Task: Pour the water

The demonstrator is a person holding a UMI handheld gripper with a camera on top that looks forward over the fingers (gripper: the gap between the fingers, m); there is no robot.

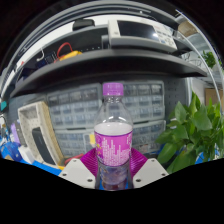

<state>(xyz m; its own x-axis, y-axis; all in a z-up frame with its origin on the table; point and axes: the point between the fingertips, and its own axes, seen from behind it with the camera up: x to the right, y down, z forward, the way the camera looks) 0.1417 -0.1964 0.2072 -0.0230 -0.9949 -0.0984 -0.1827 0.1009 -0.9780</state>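
Observation:
A clear plastic water bottle with a purple cap and a purple label stands upright between my gripper's fingers. My gripper is shut on the bottle, the magenta pads pressing its lower body at both sides. The bottle appears lifted, its base hidden at the fingers. No cup or other vessel shows in view.
A green leafy plant stands at the right of the bottle. A grey shelf with boxes and devices runs across behind. Small drawer cabinets sit behind the bottle. A beige box stands at the left.

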